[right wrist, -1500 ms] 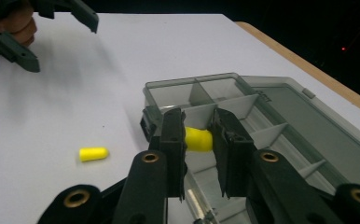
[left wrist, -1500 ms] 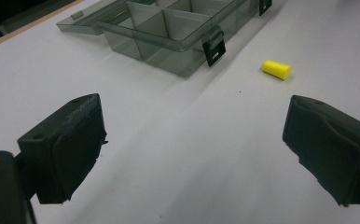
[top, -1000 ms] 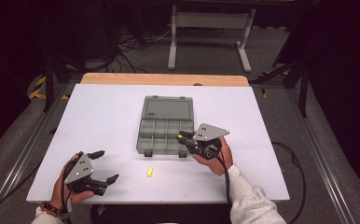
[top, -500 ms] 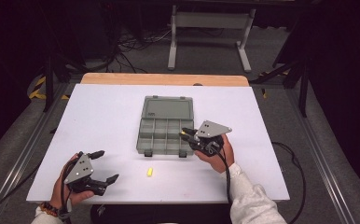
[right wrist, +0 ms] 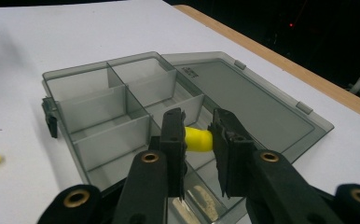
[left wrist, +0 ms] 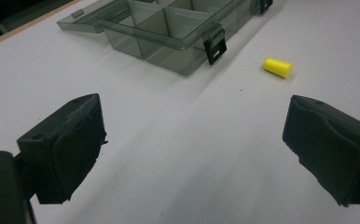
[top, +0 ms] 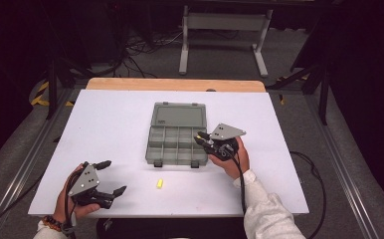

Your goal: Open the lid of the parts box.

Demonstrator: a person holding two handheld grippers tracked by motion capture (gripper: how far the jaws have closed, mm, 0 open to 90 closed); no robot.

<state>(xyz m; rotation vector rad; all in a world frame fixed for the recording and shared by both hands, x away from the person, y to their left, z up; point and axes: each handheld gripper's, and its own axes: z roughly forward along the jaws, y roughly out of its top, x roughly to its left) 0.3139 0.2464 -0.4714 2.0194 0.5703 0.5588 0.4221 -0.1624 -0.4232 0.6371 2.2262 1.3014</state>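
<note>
The right gripper [right wrist: 197, 140] is pinching a yellow foam earplug [right wrist: 198, 139] between its jaws, narrow and pressing on both ends, plug crosswise. In the high view the right gripper [top: 203, 139] is hovering over the right-hand edge of the open grey compartment box [top: 156, 149], about the row nearest the hinge. Box lid [right wrist: 257, 100] is lying flat, opened away from the person.

Step in hand, as judged: dropping this plug into a compartment. To do it well, the person should be centring the plug over one cell, not over a divider [right wrist: 136, 122], then lowering until the plug sits below the wall tops before opening. Foam is light and springy, so a release from high up risks a bounce out or a hop into the next cell. Jaws should be opening just enough and the gripper lifting straight up so a pad is not dragging the plug along.

A second yellow earplug [top: 158, 183] is lying loose on the white table [top: 105, 124], just in front of the box, near its latches [left wrist: 214, 44].

The left gripper [top: 109, 176] is resting low at the near left of the table, jaws wide and empty, the loose plug [left wrist: 278, 67] ahead of it and apart from both pads. It looks well placed for that pickup once the right side clears.
</note>
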